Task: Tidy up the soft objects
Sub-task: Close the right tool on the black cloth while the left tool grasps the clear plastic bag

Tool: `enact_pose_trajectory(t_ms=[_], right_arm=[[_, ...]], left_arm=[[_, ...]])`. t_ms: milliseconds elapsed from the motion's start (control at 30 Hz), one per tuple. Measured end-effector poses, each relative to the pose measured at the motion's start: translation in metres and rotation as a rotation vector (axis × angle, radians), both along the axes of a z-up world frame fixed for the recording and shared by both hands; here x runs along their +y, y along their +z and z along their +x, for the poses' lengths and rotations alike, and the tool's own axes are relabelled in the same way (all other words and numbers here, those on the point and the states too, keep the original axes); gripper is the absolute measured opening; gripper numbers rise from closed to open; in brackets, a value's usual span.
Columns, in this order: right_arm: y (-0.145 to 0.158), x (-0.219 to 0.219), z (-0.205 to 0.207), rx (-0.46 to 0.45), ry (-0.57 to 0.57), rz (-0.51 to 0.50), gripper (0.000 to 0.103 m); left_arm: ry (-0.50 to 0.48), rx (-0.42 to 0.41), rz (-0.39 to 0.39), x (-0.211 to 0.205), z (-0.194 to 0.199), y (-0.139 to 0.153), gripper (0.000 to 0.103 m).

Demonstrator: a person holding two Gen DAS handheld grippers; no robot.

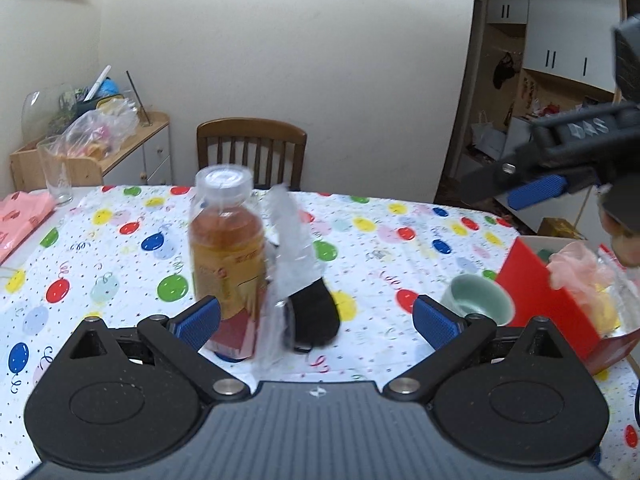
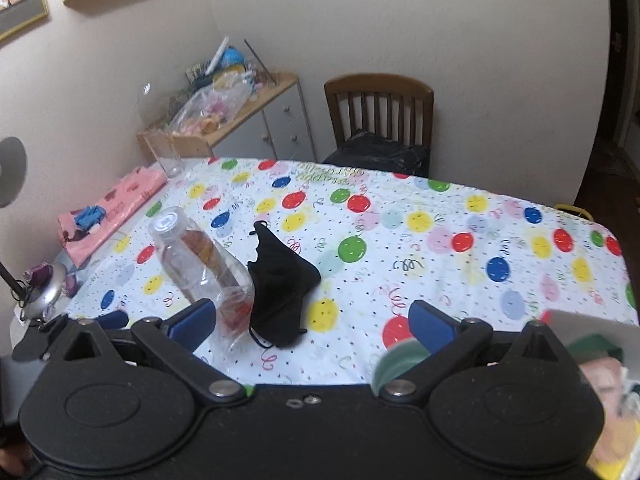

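A black cloth face mask (image 1: 314,316) lies on the balloon-patterned tablecloth (image 1: 120,264), partly under a clear plastic wrapper (image 1: 286,248), right of a tea bottle (image 1: 228,264). My left gripper (image 1: 316,322) is open and empty just in front of the mask. The mask (image 2: 280,292) also shows in the right wrist view, beside the bottle (image 2: 200,264). My right gripper (image 2: 312,326) is open and empty, above the table; its blue pad (image 1: 536,190) shows at the upper right of the left wrist view. A red box (image 1: 548,300) at the right holds pink and yellow soft things (image 1: 580,272).
A green ceramic cup (image 1: 478,300) stands beside the red box. A drinking glass (image 1: 58,172) and a pink bag (image 1: 24,216) sit at the far left. A wooden chair (image 1: 252,152) stands behind the table. A cluttered side cabinet (image 1: 92,152) stands at the back left.
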State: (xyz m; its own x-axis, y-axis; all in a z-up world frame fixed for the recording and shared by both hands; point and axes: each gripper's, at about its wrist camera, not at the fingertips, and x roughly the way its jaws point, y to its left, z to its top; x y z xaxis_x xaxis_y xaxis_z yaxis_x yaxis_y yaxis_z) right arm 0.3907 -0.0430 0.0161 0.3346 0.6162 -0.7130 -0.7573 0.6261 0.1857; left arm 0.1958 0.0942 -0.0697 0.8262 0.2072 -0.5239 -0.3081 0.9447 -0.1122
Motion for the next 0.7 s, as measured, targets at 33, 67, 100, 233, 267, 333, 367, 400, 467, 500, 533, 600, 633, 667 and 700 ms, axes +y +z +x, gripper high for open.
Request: enact_pose_trajectory(t_ms=[33, 67, 100, 233, 267, 333, 367, 400, 467, 500, 533, 600, 633, 667, 700], right_arm=[[-0.004, 0.008, 0.004, 0.006, 0.004, -0.010, 0.102], [-0.009, 0.015, 0.007, 0.011, 0.008, -0.020, 0.103], [-0.013, 0.023, 0.012, 0.017, 0.010, -0.032, 0.102], [-0.032, 0.054, 0.027, 0.032, 0.027, -0.079, 0.102], [-0.037, 0.061, 0.031, 0.037, 0.034, -0.088, 0.102], [-0.047, 0.074, 0.037, 0.043, 0.049, -0.103, 0.102], [-0.052, 0.081, 0.041, 0.047, 0.055, -0.110, 0.102], [-0.058, 0.087, 0.045, 0.051, 0.061, -0.118, 0.102], [-0.069, 0.099, 0.051, 0.057, 0.073, -0.134, 0.102], [-0.074, 0.106, 0.055, 0.058, 0.078, -0.146, 0.101], [-0.079, 0.111, 0.057, 0.059, 0.083, -0.157, 0.101], [-0.089, 0.121, 0.064, 0.068, 0.094, -0.171, 0.100], [-0.094, 0.126, 0.066, 0.075, 0.097, -0.178, 0.100], [-0.099, 0.130, 0.068, 0.081, 0.100, -0.185, 0.100], [-0.103, 0.133, 0.071, 0.088, 0.100, -0.185, 0.099]], left_arm=[[0.005, 0.000, 0.000, 0.003, 0.000, -0.004, 0.103], [0.009, 0.001, -0.001, 0.005, 0.001, -0.007, 0.103], [0.012, 0.002, -0.002, 0.007, 0.003, -0.011, 0.103], [0.020, 0.024, 0.011, 0.012, 0.013, -0.026, 0.103], [0.021, 0.028, 0.016, 0.014, 0.015, -0.030, 0.103], [0.019, 0.030, 0.016, 0.016, 0.020, -0.036, 0.103], [0.019, 0.031, 0.015, 0.017, 0.023, -0.039, 0.103], [0.021, 0.033, 0.013, 0.018, 0.025, -0.043, 0.103], [0.031, 0.041, 0.010, 0.020, 0.031, -0.050, 0.103], [0.036, 0.046, 0.008, 0.021, 0.033, -0.054, 0.103], [0.039, 0.050, 0.006, 0.022, 0.036, -0.057, 0.103], [0.051, 0.058, 0.007, 0.023, 0.039, -0.064, 0.103], [0.056, 0.063, 0.010, 0.023, 0.042, -0.067, 0.102], [0.057, 0.070, 0.013, 0.022, 0.044, -0.070, 0.102], [0.058, 0.076, 0.018, 0.022, 0.046, -0.073, 0.102]])
